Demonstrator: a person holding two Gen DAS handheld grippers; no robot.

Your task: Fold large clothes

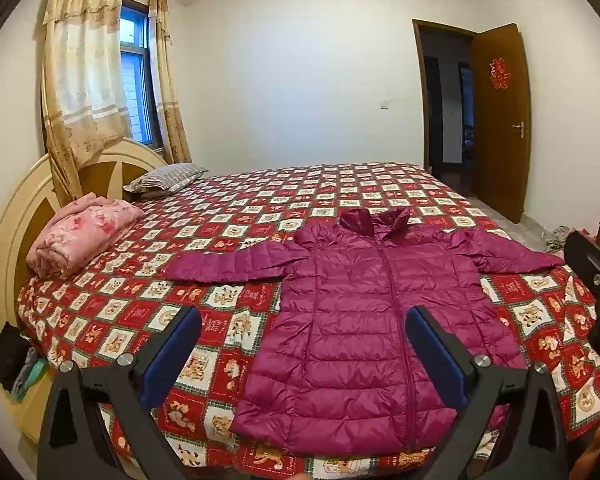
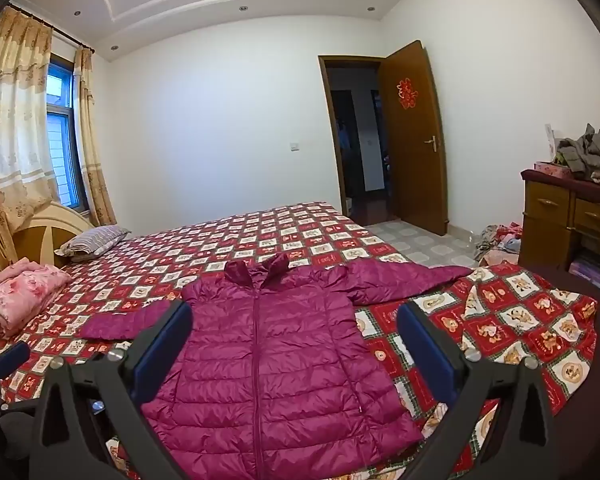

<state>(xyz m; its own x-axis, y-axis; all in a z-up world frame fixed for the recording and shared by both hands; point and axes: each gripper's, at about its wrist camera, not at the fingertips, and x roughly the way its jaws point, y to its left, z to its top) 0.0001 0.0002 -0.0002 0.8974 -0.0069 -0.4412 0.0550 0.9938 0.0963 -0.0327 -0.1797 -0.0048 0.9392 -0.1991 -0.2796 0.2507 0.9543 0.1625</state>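
A magenta quilted puffer jacket lies flat, front up and zipped, on the red patterned bedspread. Both sleeves are spread out sideways and the hem is nearest me. My left gripper is open, held above the hem's left part, with nothing between its blue pads. My right gripper is open too, hovering over the jacket's lower right half, also empty. The other gripper shows at the right edge of the left wrist view.
A folded pink blanket and a striped pillow lie by the headboard. The wooden door is open at the back right. A dresser piled with clothes is to the right, with more clothes on the floor.
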